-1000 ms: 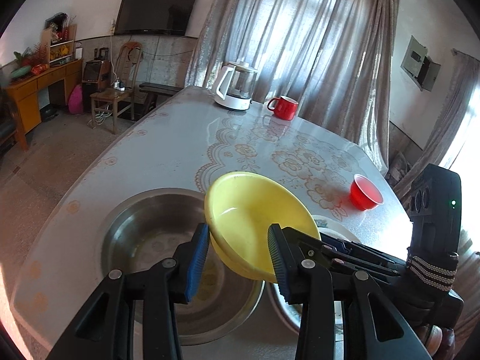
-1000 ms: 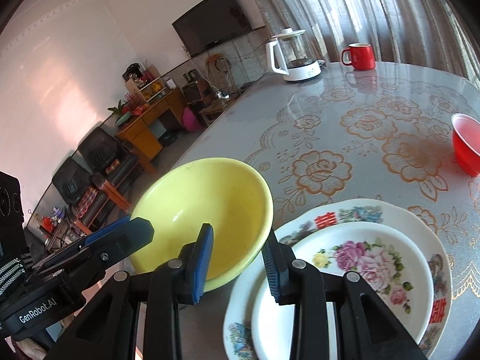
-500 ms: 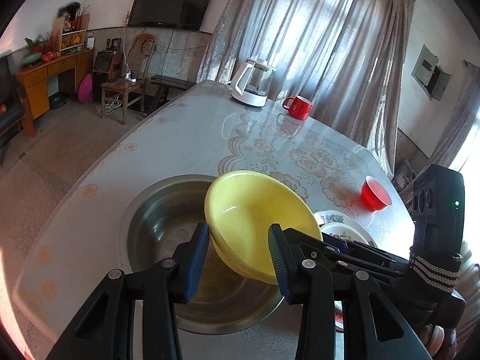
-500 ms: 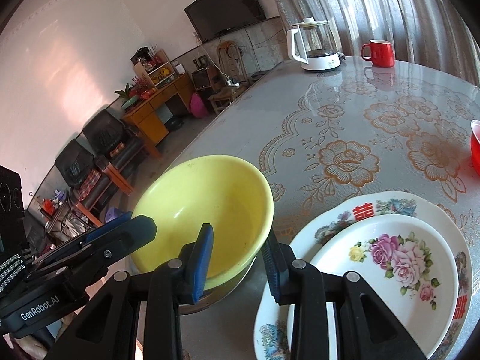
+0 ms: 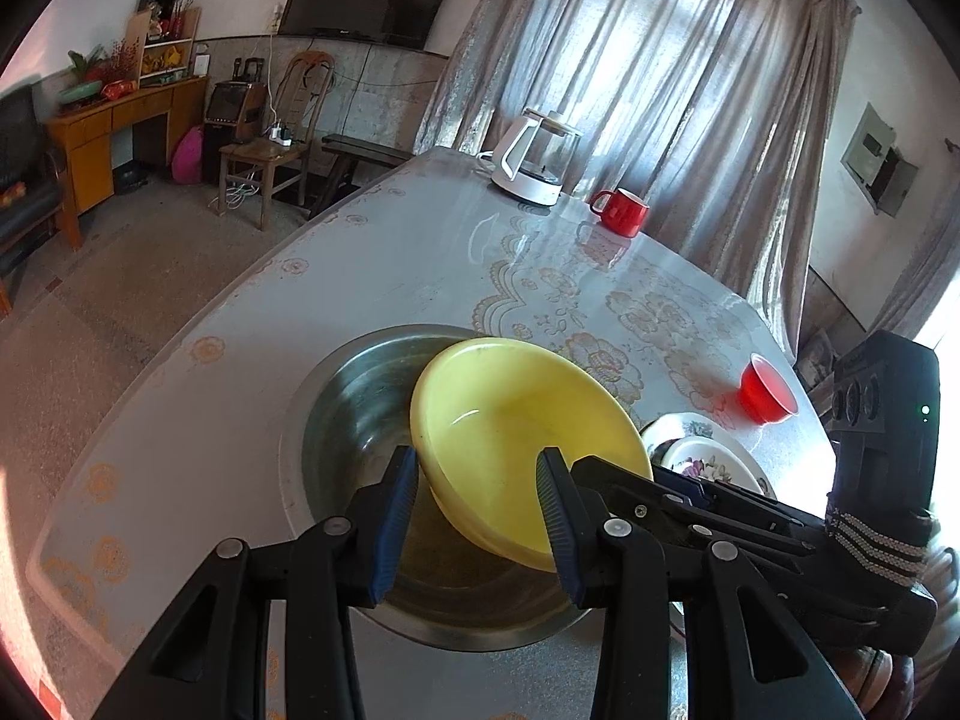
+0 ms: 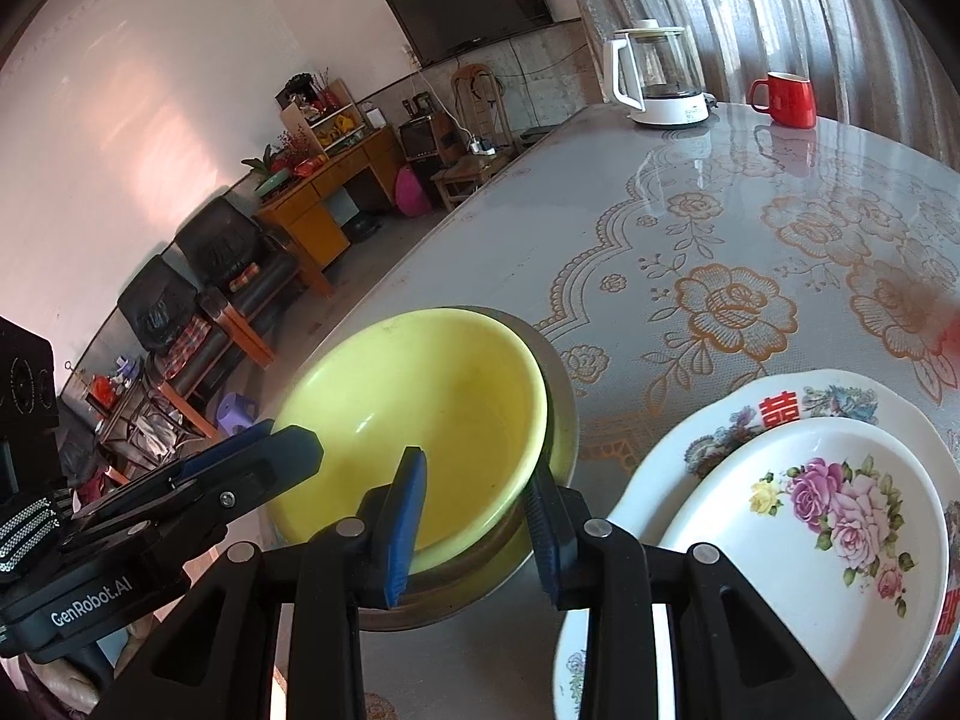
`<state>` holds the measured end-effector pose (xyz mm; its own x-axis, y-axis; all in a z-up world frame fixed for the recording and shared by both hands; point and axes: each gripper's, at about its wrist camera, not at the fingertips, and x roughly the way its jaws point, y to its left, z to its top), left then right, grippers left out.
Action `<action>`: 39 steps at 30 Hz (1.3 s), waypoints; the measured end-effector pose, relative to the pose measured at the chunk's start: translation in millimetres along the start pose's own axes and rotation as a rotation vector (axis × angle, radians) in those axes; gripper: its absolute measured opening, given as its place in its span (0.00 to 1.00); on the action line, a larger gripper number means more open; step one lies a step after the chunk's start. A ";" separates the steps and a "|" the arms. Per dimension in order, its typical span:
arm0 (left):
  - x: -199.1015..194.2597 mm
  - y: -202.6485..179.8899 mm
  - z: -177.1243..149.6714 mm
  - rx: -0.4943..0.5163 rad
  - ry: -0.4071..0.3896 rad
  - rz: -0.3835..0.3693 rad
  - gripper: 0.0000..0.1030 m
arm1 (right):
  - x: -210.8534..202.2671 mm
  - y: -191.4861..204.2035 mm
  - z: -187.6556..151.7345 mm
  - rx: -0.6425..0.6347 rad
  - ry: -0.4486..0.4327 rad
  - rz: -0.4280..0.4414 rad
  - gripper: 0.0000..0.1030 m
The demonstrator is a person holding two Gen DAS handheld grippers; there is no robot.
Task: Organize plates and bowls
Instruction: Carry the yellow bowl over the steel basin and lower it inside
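The yellow bowl (image 5: 522, 444) is being held tilted over the steel basin (image 5: 360, 414) by both grippers. Its near rim is being straddled by the left gripper (image 5: 474, 504), whose blue-padded jaws are standing partly apart with the bowl wall between them; whether the pads are actually pressing on it cannot be told. In the right wrist view, the right gripper (image 6: 477, 516) is being kept level and pointed across the table (image 6: 690, 228), its jaws likewise set astride the bowl's rim, the right finger (image 6: 543, 516) being outside the wall. Just beside the basin, a small flowered plate (image 6: 810, 540) is being carried on a larger patterned plate (image 6: 780, 402).
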<state>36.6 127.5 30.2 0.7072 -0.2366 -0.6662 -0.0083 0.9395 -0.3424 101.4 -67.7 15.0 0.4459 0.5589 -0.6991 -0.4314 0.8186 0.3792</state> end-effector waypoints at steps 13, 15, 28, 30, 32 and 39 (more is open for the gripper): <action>3.6 17.9 -2.7 -0.035 0.010 0.015 0.39 | 16.0 9.8 -2.1 -0.037 0.033 0.007 0.33; 4.8 19.8 -3.0 -0.039 0.011 0.024 0.39 | 20.0 11.2 -2.1 -0.041 0.039 0.006 0.33; 17.5 25.4 -6.2 -0.044 0.033 0.038 0.39 | 26.3 16.6 -0.6 -0.062 0.038 -0.026 0.34; 17.8 25.1 -6.0 -0.042 0.029 0.041 0.39 | 26.2 19.6 -2.0 -0.068 0.035 -0.034 0.34; 18.0 24.7 -5.8 -0.039 0.028 0.042 0.39 | 25.2 21.7 -3.9 -0.074 0.032 -0.040 0.34; 17.2 25.4 -5.9 -0.041 0.029 0.036 0.42 | 23.5 22.2 -5.9 -0.076 0.029 -0.045 0.35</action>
<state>44.4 145.9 6.2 0.6854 -0.2103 -0.6972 -0.0628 0.9368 -0.3443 97.7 -37.2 3.5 0.4435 0.5167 -0.7324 -0.4703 0.8297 0.3006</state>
